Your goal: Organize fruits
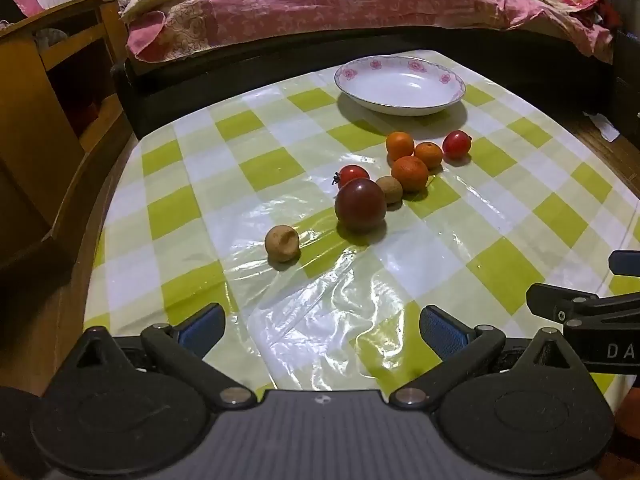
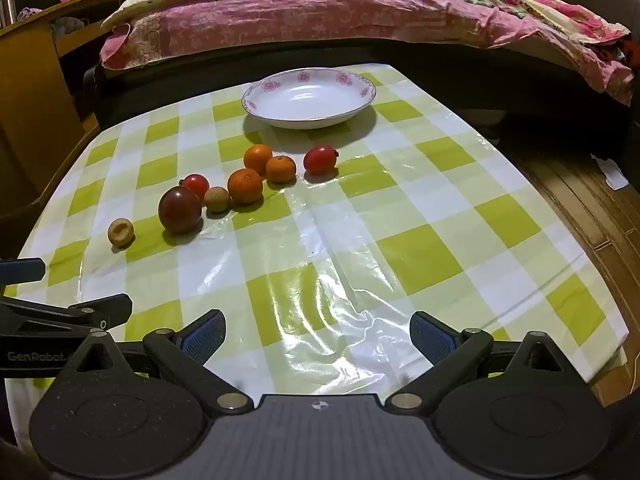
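Several fruits lie loose on a green-and-white checked tablecloth (image 1: 264, 168). A large dark red tomato (image 1: 360, 205) (image 2: 179, 209) sits mid-table, with a small red tomato (image 1: 352, 174) behind it. Two brown longans (image 1: 282, 242) (image 1: 390, 189), three oranges (image 1: 409, 173) (image 2: 245, 185) and another red tomato (image 1: 457, 144) (image 2: 319, 159) lie nearby. An empty white plate with pink flowers (image 1: 352, 74) (image 2: 256, 92) stands at the far side. My left gripper (image 1: 322, 330) is open and empty at the near edge. My right gripper (image 2: 316, 334) is open and empty beside it.
A bed with a pink quilt (image 1: 320, 4) runs behind the table. A wooden cabinet (image 1: 48, 100) stands at the left. Wooden floor (image 2: 580, 184) lies to the right of the table.
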`<state>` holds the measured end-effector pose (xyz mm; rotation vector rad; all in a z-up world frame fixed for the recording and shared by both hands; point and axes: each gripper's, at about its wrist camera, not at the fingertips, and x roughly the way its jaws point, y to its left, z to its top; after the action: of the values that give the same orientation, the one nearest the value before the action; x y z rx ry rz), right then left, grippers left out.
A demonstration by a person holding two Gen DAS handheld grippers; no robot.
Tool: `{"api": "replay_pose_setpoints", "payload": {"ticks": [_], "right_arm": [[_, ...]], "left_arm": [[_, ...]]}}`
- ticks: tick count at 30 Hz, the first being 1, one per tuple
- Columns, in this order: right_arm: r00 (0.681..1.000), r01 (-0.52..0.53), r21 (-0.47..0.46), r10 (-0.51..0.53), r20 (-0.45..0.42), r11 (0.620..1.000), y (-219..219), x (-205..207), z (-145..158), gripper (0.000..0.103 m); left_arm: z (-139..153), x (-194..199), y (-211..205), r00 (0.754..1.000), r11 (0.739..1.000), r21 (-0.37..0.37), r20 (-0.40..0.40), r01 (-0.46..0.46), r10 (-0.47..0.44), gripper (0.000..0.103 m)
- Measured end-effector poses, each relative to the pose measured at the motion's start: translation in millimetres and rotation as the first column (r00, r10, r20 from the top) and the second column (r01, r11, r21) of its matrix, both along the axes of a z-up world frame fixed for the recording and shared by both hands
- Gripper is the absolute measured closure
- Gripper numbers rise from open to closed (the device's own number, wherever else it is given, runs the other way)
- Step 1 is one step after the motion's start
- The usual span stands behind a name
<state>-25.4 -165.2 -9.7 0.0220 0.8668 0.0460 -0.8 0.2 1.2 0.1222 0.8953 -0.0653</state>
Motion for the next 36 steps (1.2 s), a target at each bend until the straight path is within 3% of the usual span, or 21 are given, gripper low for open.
{"api": "replay_pose_setpoints", "payload": {"ticks": [36], "right_arm": [[1.0,-0.016,0.002,0.017,-0.022,1.0,4.6,0.0,-5.1,0.012]], "left_arm": [[-5.3,0.3,-2.9,1.0,1.0,0.012,-0.008,0.004,-0.004,0.0]]}}
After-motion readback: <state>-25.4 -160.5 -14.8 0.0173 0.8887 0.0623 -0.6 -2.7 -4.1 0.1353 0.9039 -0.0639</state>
